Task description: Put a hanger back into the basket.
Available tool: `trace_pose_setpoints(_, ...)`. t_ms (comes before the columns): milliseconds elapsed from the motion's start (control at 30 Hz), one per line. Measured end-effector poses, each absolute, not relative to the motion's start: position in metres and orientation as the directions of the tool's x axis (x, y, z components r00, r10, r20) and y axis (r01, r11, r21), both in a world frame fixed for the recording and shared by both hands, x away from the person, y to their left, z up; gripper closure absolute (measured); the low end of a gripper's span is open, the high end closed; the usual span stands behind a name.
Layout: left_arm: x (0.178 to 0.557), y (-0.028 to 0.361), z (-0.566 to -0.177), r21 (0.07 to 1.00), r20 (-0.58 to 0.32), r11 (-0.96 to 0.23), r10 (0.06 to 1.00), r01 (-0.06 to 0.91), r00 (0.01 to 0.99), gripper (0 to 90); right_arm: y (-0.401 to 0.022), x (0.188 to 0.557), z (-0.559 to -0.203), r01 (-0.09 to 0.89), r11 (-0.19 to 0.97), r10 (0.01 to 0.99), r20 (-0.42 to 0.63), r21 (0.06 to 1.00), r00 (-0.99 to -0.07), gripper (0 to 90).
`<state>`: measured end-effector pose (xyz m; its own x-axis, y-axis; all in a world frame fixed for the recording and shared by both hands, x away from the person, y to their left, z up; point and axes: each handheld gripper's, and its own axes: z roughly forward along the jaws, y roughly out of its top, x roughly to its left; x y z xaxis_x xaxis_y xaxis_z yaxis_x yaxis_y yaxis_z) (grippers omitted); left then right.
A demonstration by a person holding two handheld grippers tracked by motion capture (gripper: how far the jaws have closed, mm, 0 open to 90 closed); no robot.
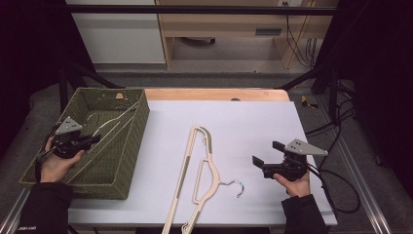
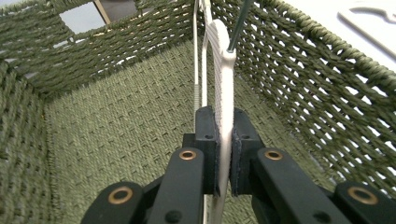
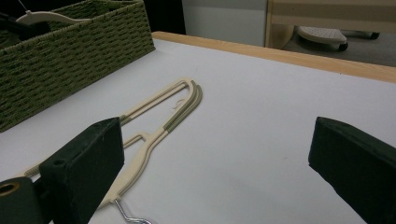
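The left gripper [image 1: 83,141] hangs inside the green woven basket [image 1: 129,161] at the left of the surface, its jaws pinching a cream hanger [image 2: 225,93] by the neck just below the wire hook; that hanger leans on its edge in the basket, its far end up against the far right wall; a second hanger [image 1: 197,175] lies flat on the white surface [image 1: 253,126], near the middle, hook pointing right towards the right gripper [image 1: 269,152], whose jaws stand spread and hold nothing.

The likeliest trouble is at the basket; the held hanger is longer than an easy fit, so if it is let go while propped on the wall it may stay tilted with one end over the rim, or catch its hook in the weave; a pull on a snagged hook could drag the light basket along the surface. The grip is narrow and near one end, so the hanger may swing or slip between the pads.
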<state>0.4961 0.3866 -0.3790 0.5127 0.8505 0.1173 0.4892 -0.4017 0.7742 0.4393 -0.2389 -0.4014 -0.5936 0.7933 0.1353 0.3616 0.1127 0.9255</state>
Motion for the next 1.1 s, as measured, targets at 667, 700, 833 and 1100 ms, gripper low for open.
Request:
trace_pose_setpoints(667, 0.498, 0.366, -0.399, 0.658, 0.078, -0.479, 0.811, 0.582, 0.580, 74.3, -0.238, 0.439, -0.402, 0.360, 0.115, 0.791, 0.134, 0.926, -0.597, 4.0)
trace_pose_setpoints(700, 0.498, 0.366, -0.399, 0.661, 0.068, -0.468, 0.815, 0.586, 0.575, 74.1, -0.238, 0.439, -0.402, 0.360, 0.116, 0.790, 0.134, 0.926, -0.599, 4.0)
trace_pose_setpoints(833, 0.498, 0.363, -0.400, 0.639, 0.074, -0.491, 0.805, 0.592, 0.588, 71.9, -0.238, 0.439, -0.402, 0.360, 0.118, 0.789, 0.133, 0.926, -0.600, 4.0)
trace_pose_setpoints(1100, 0.495, 0.360, -0.402, 0.636, 0.094, -0.504, 0.803, 0.585, 0.589, 63.4, -0.238, 0.438, -0.401, 0.358, 0.116, 0.789, 0.133, 0.926, -0.600, 4.0)
